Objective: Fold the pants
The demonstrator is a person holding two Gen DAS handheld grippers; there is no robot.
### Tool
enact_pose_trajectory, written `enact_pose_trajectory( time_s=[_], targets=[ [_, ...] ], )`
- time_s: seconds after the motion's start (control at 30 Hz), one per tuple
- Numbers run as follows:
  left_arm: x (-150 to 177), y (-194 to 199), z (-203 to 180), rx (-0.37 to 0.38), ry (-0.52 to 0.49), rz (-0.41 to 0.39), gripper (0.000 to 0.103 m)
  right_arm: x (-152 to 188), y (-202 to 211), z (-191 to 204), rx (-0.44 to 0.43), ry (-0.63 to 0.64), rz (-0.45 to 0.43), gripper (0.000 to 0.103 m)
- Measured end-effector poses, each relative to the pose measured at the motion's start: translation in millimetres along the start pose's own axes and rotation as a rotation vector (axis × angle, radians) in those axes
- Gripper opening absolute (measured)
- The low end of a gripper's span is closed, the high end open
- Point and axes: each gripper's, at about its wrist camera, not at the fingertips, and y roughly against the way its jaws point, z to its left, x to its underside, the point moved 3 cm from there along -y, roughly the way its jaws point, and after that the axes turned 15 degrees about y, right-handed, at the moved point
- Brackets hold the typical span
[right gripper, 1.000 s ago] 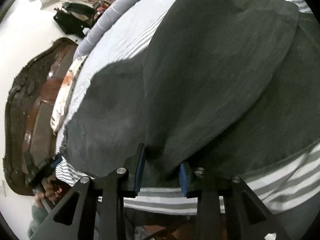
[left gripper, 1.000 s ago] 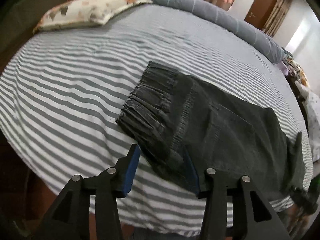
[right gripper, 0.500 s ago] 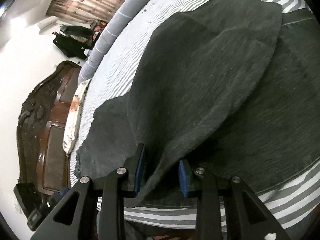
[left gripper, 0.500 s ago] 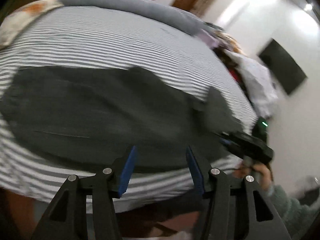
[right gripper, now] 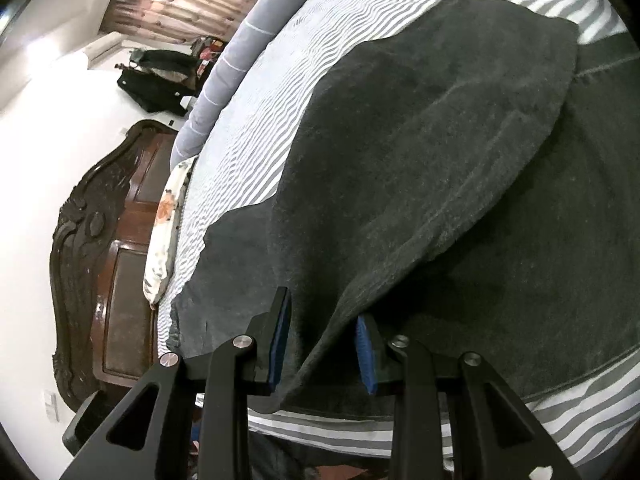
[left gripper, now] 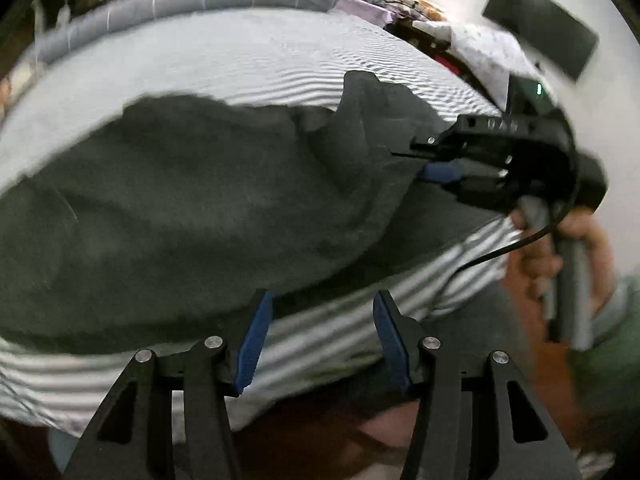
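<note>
Right gripper clamps pants hem lower centre to carry the fold; left gripper spread, empty.

Left wrist view: motion blur throughout. The pants lose all seam and edge detail, and their left portion is cut off by the lens border. The stripes of the bed smear together toward the far side. Items heaped beyond the bed's far right corner are too blurred to identify. The right gripper shows one blue pad against raised cloth; the second pad is hidden behind its black body, so closure cannot be confirmed from this view. The hand holding it is smeared.

Right wrist view: the pants run out of frame at right. Cloth between the fingers conceals the inner pad faces.
</note>
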Motion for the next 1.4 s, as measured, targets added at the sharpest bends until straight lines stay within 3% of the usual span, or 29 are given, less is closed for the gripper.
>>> enact_pose_trajectory(
  time_s=[0.17,0.33,0.43,0.5,0.6,1.1,1.2,1.27,1.4],
  targets=[
    [5.0,-11.4,-21.4,-0.130,-0.204,-0.090,0.054,-2.7,-3.9,-1.0,-0.015,-0.006,0.003,0.029],
    [5.3,-40.1,-39.6,-0.164,-0.302,-0.101,0.054,-1.2,-5.0,-6.7,-0.031,-0.027,0.002,0.029],
    [1.1,-57.0,-45.2,-0.165,-0.301,-0.110,0.050,-0.9,-4.7,-8.4,-0.034,-0.031,0.000,0.029],
    [-4.3,-68.2,-46.4,-0.156,-0.289,-0.103,0.021,-1.6,-3.7,-10.7,-0.026,-0.034,-0.004,0.029],
    [-12.5,-81.5,-44.8,-0.154,-0.261,-0.083,0.011,-3.1,-0.2,-22.6,-0.018,-0.059,-0.021,0.029],
    [-20.9,-80.0,-39.8,-0.106,-0.198,-0.062,0.008,-68.6,44.7,-132.0,0.057,-0.244,-0.225,0.026],
    [-21.8,-82.0,-39.2,-0.104,-0.193,-0.056,0.008,-78.9,52.8,-141.3,0.097,-0.240,-0.231,0.020],
    [-21.5,-82.6,-40.0,-0.110,-0.202,-0.058,0.008,-85.6,60.0,-153.1,0.122,-0.232,-0.229,0.010],
    [-20.7,-83.9,-41.1,-0.116,-0.208,-0.055,0.008,-91.8,70.7,-161.0,0.163,-0.233,-0.237,0.004]
  ],
)
